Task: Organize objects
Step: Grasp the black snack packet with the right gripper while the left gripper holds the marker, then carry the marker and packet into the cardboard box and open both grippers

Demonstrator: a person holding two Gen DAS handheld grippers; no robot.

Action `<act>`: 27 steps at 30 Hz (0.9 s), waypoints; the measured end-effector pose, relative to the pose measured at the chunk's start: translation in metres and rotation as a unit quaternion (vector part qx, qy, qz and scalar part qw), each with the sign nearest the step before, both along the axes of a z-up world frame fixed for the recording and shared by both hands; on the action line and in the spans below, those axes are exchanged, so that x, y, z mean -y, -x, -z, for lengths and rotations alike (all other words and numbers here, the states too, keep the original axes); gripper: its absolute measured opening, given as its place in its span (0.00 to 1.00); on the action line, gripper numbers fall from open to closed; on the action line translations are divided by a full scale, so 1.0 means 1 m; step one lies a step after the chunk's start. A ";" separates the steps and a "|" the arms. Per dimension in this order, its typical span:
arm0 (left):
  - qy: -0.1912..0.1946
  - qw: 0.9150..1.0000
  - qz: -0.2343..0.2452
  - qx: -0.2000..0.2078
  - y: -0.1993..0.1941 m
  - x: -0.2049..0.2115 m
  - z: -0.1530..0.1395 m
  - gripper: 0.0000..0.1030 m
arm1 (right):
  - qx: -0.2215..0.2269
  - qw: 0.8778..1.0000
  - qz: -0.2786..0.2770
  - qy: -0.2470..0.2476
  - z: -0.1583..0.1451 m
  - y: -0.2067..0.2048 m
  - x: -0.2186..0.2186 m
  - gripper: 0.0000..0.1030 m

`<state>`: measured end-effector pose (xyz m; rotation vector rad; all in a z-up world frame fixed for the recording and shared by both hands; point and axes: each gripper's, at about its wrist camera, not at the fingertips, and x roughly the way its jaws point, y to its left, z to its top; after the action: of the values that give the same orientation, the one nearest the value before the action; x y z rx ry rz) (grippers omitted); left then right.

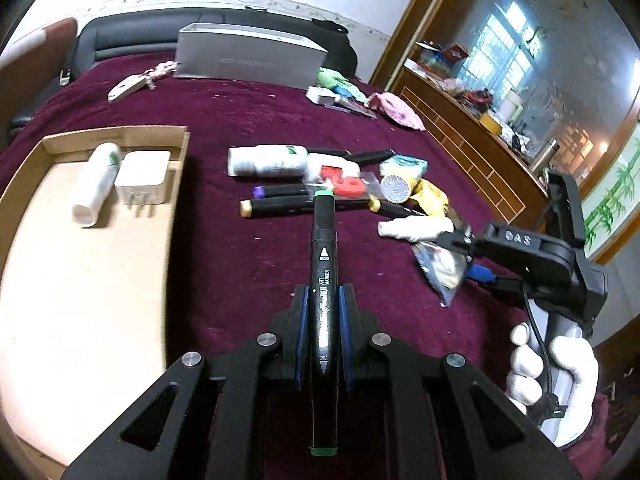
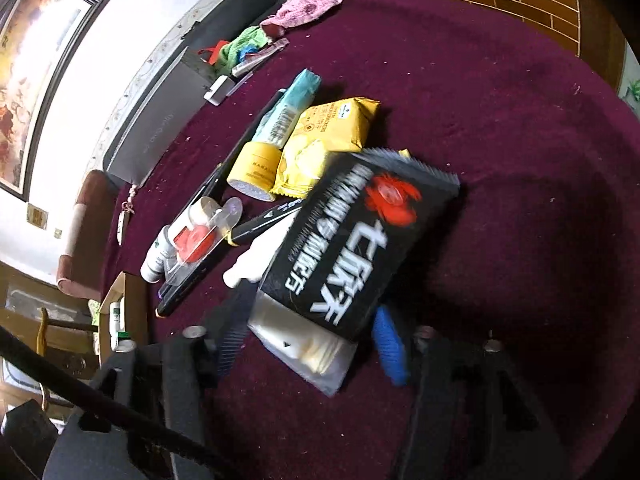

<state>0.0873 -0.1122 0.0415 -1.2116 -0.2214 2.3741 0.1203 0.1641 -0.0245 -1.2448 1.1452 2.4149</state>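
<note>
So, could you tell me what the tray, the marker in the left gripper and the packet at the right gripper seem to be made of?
Tray: looks like plain cardboard, matte tan with raw folded edges.
Marker: apparently hard plastic, black and slightly glossy with printed white lettering and green end caps.
Packet: seemingly thin plastic film, a printed black part, a clear part and a serrated sealed edge.

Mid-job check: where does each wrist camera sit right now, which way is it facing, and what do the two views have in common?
Left wrist: rides the left tongs, angled down across the maroon bedspread toward the cardboard tray and clutter; its pads clamp a black marker; the right tongs and a gloved hand show.
Right wrist: rides the right tongs, angled down at a black snack packet between its blue pads.
Shared: the snack packet, yellow packet, grey box, pink cloth.
</note>
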 end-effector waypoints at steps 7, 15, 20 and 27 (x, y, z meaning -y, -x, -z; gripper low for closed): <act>-0.024 0.999 -0.026 -0.004 -0.004 0.031 -0.002 0.11 | -0.031 0.998 -0.041 -0.047 -0.032 -0.019 0.018 0.40; -0.029 0.996 -0.078 -0.025 -0.005 0.101 -0.026 0.11 | -0.068 0.989 -0.121 -0.052 -0.073 -0.010 0.067 0.40; 0.008 0.991 -0.127 -0.035 0.011 0.149 -0.035 0.11 | -0.079 0.974 -0.206 -0.052 -0.089 0.016 0.128 0.41; 0.030 0.988 -0.150 0.002 0.061 0.183 -0.017 0.11 | -0.061 0.947 -0.313 -0.029 -0.079 0.062 0.223 0.41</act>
<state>0.0263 -0.2949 0.0586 -1.2880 -0.3592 2.6513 0.0584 -0.0588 0.0542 -1.6558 0.7691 2.9790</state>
